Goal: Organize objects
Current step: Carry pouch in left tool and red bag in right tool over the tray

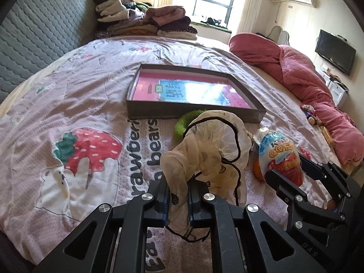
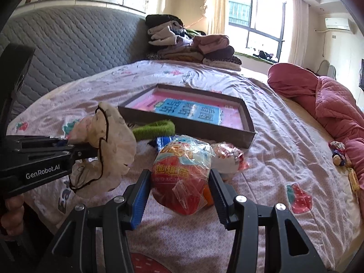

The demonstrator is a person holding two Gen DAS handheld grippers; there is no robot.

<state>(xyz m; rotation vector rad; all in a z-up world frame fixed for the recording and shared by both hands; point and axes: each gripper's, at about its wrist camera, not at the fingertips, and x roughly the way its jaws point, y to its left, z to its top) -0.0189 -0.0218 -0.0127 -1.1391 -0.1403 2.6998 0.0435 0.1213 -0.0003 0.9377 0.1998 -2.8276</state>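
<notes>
My left gripper (image 1: 178, 195) is shut on a cream sheer cloth with black trim (image 1: 204, 150), which hangs bunched above the bedsheet. In the right wrist view the left gripper (image 2: 91, 150) comes in from the left with the cloth (image 2: 109, 141). My right gripper (image 2: 179, 177) is shut on an egg-shaped toy pack in clear wrap (image 2: 182, 175), red below and blue on top. The same pack (image 1: 279, 157) shows at the right gripper (image 1: 295, 173) in the left wrist view. Behind both lies a shallow dark box (image 1: 195, 111) (image 2: 193, 132) with a pink and blue book inside.
A green fuzzy ring (image 2: 154, 128), a blue packet (image 2: 162, 141) and a red-white snack bag (image 2: 229, 157) lie in front of the box. Folded clothes (image 1: 145, 20) are stacked by the grey headboard (image 1: 45, 34). A pink quilt (image 1: 307, 72) and small toys (image 2: 339, 154) lie at the right.
</notes>
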